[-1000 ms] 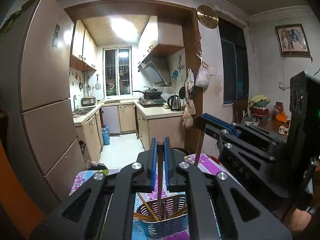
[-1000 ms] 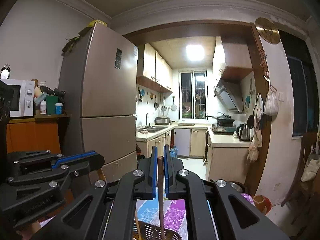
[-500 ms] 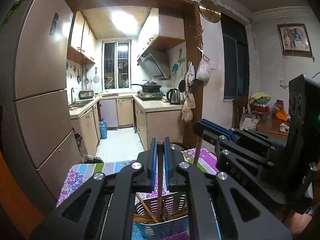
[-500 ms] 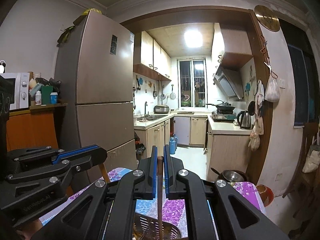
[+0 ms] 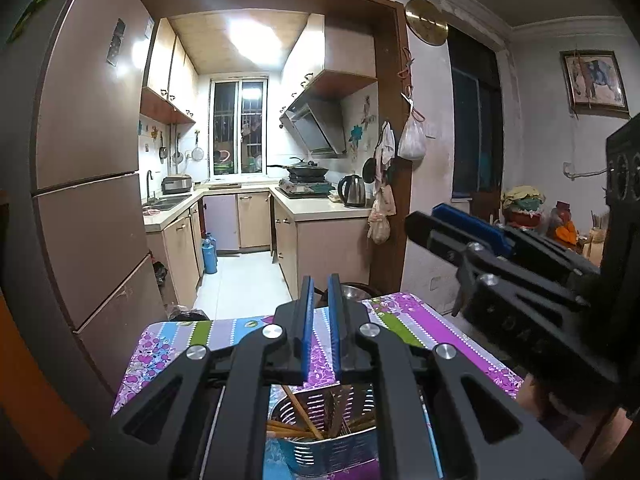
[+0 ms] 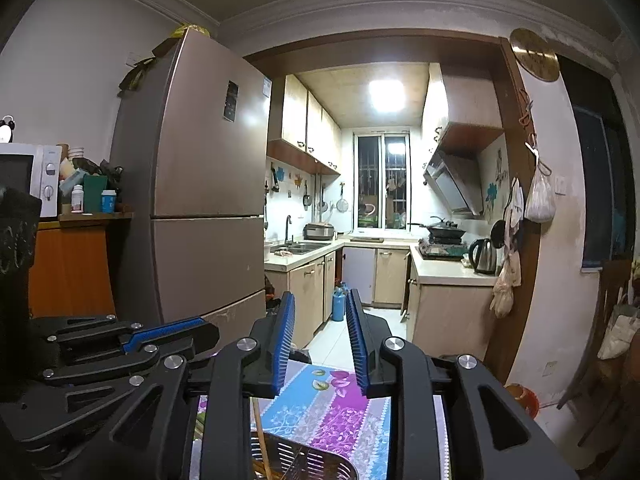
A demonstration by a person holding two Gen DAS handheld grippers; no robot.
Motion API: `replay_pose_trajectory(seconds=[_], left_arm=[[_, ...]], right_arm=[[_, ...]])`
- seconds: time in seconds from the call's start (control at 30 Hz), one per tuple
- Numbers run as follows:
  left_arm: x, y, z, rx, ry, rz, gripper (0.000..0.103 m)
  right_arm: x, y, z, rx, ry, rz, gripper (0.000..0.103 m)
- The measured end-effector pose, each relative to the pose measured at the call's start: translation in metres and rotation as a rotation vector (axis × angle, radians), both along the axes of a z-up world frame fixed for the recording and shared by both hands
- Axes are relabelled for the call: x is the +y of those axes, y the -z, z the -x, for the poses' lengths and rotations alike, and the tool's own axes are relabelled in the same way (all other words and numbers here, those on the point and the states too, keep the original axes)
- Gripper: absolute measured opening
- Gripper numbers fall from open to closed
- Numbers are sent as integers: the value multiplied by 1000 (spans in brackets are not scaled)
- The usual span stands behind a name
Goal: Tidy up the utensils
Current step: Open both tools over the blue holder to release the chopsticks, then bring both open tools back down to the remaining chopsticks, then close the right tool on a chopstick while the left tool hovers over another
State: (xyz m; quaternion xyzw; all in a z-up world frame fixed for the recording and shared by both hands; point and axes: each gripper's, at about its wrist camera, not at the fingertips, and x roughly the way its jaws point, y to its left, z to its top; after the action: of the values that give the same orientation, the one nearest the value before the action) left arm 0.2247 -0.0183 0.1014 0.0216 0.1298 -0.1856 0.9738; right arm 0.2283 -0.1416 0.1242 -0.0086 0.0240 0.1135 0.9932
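Observation:
A perforated metal utensil basket (image 5: 362, 446) stands on the flowered tablecloth (image 5: 168, 344), right under both grippers. Several wooden chopsticks (image 5: 298, 406) lean inside it. My left gripper (image 5: 320, 296) hovers just above the basket; its blue pads are drawn in to a narrow slit with nothing between them. My right gripper (image 6: 320, 320) is above the same basket (image 6: 304, 460). Its jaws are opening and hold nothing. One chopstick (image 6: 258, 428) leans in the basket below its left finger. Each gripper shows in the other's view: the right gripper (image 5: 436, 218), the left gripper (image 6: 200, 330).
A tall fridge (image 6: 200, 200) stands left of the table, with a cabinet and microwave (image 6: 28, 176) beside it. Beyond the table a doorway opens into a narrow kitchen (image 5: 240, 272). A metal bowl (image 5: 352, 292) sits past the table's far edge.
The chopstick that stood between each gripper's pads is gone from both. The right jaws have spread apart. The left jaws keep the same narrow gap.

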Motion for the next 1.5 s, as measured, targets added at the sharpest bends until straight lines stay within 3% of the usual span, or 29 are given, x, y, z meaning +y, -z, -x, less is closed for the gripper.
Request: replay_pose_trajectory(seconds=[0.13, 0.2, 0.27, 0.4, 0.57, 0.63, 0.73, 0.83, 1.13, 1.23, 1.37, 1.5], left_arm=[[19, -6, 26, -28, -10, -6, 7], [36, -6, 48, -51, -19, -11, 18], [66, 1, 82, -87, -50, -18, 47], [114, 37, 137, -74, -84, -57, 51], [148, 132, 188, 87, -78, -148, 51], [155, 162, 194, 158, -70, -149, 51], [165, 209, 204, 256, -57, -126, 51], [174, 227, 206, 286, -56, -101, 51], [179, 250, 207, 315, -18, -86, 51], [175, 256, 214, 318, 0, -83, 51], [170, 260, 215, 325, 24, -84, 51], [158, 265, 219, 321, 74, -97, 51]], right_arm=[[6, -13, 34, -33, 6, 10, 33], [10, -16, 71, -44, -7, -3, 37], [18, -6, 109, -40, -38, -16, 41], [44, 57, 185, 32, -117, -33, 46], [94, 164, 234, 263, -173, -68, 45], [111, 200, 246, 346, -175, -85, 44], [131, 232, 255, 421, -178, -78, 41], [148, 257, 256, 474, -170, -59, 36], [178, 286, 245, 508, -136, -12, 26], [180, 287, 242, 498, -121, 3, 22], [176, 286, 239, 500, -107, 4, 10], [166, 286, 239, 498, -84, 12, 9]])
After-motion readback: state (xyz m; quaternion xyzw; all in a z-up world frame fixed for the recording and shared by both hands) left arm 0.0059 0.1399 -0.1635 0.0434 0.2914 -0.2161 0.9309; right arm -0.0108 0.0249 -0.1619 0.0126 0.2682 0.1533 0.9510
